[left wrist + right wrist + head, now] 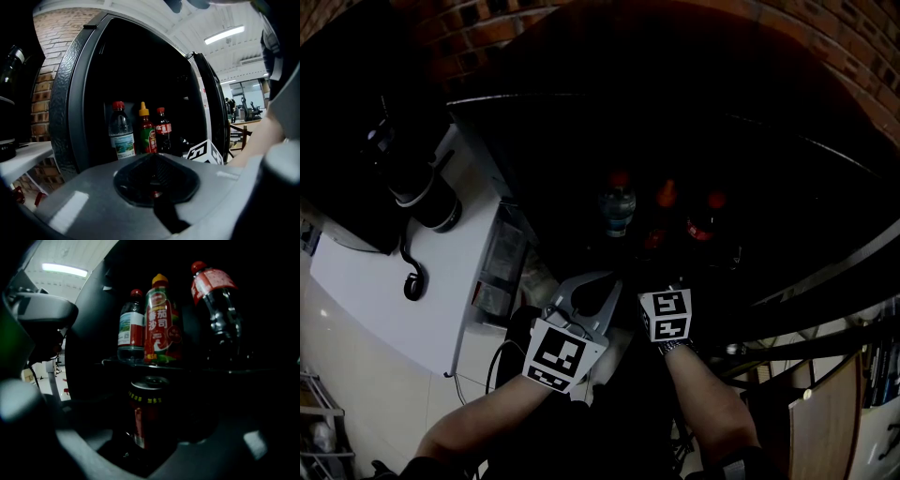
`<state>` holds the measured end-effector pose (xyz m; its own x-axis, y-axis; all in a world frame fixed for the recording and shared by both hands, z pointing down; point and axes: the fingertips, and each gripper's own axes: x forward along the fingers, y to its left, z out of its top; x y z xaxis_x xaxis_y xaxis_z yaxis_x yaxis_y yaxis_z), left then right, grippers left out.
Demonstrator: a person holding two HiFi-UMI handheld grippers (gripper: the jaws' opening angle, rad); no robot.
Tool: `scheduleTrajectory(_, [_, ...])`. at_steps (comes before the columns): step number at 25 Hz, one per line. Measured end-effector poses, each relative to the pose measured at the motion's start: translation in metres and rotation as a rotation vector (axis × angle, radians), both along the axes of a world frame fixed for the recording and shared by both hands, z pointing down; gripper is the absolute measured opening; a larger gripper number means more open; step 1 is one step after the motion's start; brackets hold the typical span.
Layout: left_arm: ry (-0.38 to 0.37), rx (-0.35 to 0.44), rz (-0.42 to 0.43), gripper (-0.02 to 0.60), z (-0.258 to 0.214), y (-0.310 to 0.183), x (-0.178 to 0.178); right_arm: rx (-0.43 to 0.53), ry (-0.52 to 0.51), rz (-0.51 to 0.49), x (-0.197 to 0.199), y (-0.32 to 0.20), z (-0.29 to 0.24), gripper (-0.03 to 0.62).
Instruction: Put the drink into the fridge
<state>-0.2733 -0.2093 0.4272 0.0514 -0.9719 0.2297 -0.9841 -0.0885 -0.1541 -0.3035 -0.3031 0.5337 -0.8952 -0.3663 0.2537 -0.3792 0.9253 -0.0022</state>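
In the head view the fridge (581, 98) stands open and dark, with three bottles (617, 208) in a row on its shelf. The left gripper (586, 300) hangs just before the opening and the right gripper (666, 317) reaches in beside it. The right gripper's tips and the drink are lost in shadow here. In the left gripper view the jaws are closed together with nothing between them, pointed at the bottles (140, 133) and away from the work. The door (213, 108) is swung wide at the right. In the right gripper view the can (147, 416) stands upright between the jaws, which are clamped on its side wall low down. Its top sits just under the shelf (197, 367) that bears the bottles (159, 319), so the can is already inside the fridge, in the space below them. Whether its base rests on anything cannot be made out. The can is likely thin-walled and smooth, moderately heavy if full. It would probably slip in a loose grip and dent in a hard one. A firm hold across the middle of the wall, kept upright, suits it best.
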Motion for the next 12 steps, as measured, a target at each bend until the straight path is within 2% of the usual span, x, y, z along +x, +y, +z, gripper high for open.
scheduleTrajectory(12, [0.012, 0.039, 0.001, 0.005, -0.017, 0.018, 0.013, -0.004, 0.029, 0.026, 0.040, 0.028, -0.013, 0.324])
